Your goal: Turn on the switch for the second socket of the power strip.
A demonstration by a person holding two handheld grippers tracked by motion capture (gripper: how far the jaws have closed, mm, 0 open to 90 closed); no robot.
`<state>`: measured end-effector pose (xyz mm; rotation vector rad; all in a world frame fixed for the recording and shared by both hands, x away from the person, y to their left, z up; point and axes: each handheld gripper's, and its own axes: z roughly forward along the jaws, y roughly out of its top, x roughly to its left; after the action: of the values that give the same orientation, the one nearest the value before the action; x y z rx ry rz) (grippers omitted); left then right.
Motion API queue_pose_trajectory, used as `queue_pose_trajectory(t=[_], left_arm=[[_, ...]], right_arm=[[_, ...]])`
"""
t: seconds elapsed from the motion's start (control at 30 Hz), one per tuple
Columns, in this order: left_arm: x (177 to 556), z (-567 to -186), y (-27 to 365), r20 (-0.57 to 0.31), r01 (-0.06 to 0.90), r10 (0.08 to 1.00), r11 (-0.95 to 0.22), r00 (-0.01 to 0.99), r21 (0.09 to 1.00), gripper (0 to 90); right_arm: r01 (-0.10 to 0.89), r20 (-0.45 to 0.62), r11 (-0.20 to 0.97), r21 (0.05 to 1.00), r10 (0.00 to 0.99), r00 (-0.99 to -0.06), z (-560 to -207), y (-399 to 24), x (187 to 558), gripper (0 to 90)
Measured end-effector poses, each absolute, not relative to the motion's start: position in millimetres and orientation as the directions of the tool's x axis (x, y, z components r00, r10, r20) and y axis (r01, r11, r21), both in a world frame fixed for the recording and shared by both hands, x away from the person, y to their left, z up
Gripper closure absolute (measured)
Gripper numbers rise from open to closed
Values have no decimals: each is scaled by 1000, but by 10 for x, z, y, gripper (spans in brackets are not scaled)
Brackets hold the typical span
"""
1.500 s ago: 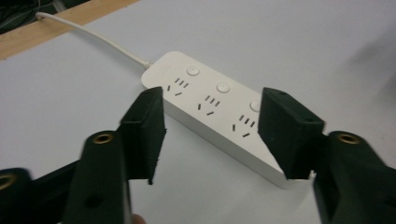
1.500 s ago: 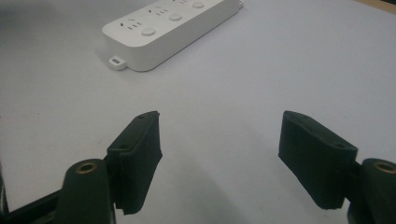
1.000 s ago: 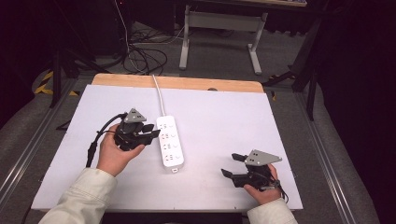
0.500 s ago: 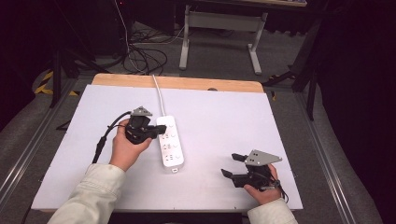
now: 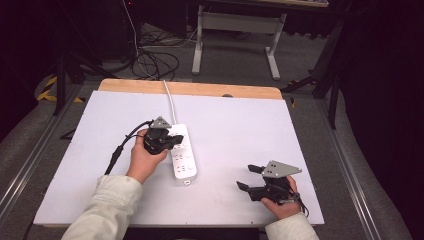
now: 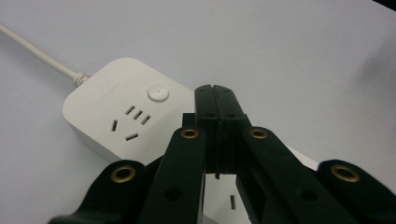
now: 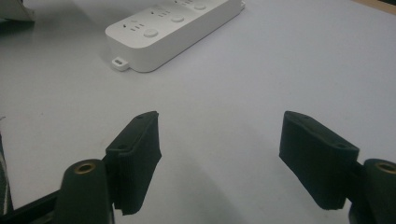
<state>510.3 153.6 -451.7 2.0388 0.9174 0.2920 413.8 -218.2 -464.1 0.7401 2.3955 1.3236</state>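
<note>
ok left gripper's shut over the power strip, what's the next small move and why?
Probably ease the left gripper down onto the round button at the cord end of the power strip. Its jaws are pressed together, empty, with the tips just beside that button. The right gripper sits open, apart on the table.

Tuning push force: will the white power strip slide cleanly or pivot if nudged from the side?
The power strip is a flat rigid block lying low, so tipping or rolling seems unlikely. Its cord trails off the far end and would probably drag, making it pivot. The smooth white table suggests easy sliding.
</note>
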Motion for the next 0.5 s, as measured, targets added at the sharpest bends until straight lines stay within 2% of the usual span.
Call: queue_pose_trajectory(t=[0.5], left_arm=[[5151, -4668, 1443, -71, 452, 676, -407, 733, 794, 900]], right_arm=[[289, -19, 445, 848, 570, -821, -4644, -2178, 4137, 294]])
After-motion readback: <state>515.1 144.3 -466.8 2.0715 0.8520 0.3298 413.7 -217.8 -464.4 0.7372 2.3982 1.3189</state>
